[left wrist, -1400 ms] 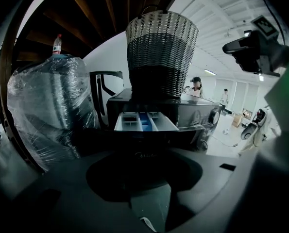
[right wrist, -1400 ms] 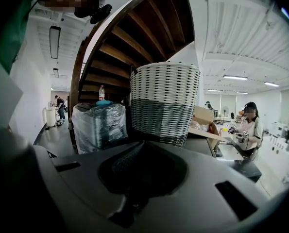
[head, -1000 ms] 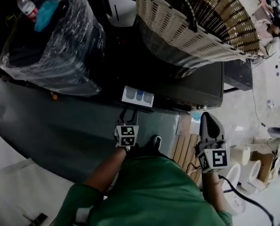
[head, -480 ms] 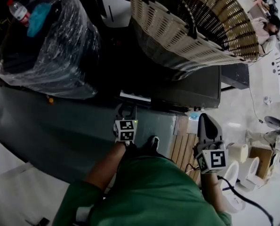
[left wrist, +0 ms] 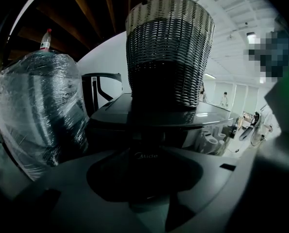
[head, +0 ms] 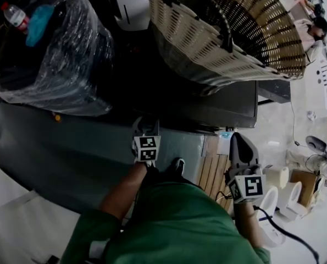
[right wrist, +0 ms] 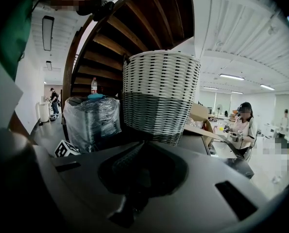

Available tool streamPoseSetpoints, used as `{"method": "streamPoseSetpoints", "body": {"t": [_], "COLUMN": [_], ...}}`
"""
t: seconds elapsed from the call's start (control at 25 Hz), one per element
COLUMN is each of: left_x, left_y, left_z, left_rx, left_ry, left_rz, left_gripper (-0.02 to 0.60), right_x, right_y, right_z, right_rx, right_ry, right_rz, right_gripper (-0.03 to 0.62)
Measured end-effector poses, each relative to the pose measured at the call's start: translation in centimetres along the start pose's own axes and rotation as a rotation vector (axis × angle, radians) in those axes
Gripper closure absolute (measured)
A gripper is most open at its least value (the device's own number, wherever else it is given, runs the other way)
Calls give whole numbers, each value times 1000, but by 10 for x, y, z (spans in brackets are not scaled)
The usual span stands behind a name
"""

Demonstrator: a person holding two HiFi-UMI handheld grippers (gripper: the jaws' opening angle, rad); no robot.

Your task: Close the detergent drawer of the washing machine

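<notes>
The dark washing machine [head: 229, 106] stands ahead of me with a big wicker basket [head: 223, 32] on its top. In the head view none of the detergent drawer's white inside shows. My left gripper [head: 145, 124] presses its tips against the machine's upper front edge, where the drawer sits. In the left gripper view, the gripper [left wrist: 144, 147] shows dark jaws that look closed, right up against the panel with the brand logo [left wrist: 146, 155]. My right gripper [head: 241, 141] hangs shut and empty off to the right, over the floor. The right gripper [right wrist: 137, 154] points at the basket [right wrist: 159, 96].
A bin wrapped in clear plastic [head: 48, 54] stands left of the machine, with a bottle [head: 14, 15] on top. A wooden pallet [head: 212, 175] and white rolls [head: 276, 177] lie at the right. A person [head: 317, 26] sits far right.
The drawer, pulled out with its white compartments showing a second ago, has slid into the machine. My left gripper moved forward with it. The right gripper stayed still.
</notes>
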State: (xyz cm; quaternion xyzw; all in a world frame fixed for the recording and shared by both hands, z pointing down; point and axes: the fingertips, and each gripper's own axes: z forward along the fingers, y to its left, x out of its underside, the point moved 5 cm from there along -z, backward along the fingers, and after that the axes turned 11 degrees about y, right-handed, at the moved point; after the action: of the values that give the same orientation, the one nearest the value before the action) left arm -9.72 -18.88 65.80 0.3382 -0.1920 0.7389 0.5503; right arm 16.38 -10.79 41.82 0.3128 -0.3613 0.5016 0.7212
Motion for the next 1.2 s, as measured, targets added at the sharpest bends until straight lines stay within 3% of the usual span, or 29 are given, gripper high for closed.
{"method": "streamPoseSetpoints", "body": {"t": [1.2], "left_x": [-6], "left_y": [1], "left_z": [7], "left_rx": [3], "left_ry": [-1], "left_rz": [-3], "left_gripper": [382], "right_x": [-6], "right_y": [-3], "right_z": [27], "right_rx": [-43], "right_ry": [0], "right_rz": [51], "right_gripper": [571]}}
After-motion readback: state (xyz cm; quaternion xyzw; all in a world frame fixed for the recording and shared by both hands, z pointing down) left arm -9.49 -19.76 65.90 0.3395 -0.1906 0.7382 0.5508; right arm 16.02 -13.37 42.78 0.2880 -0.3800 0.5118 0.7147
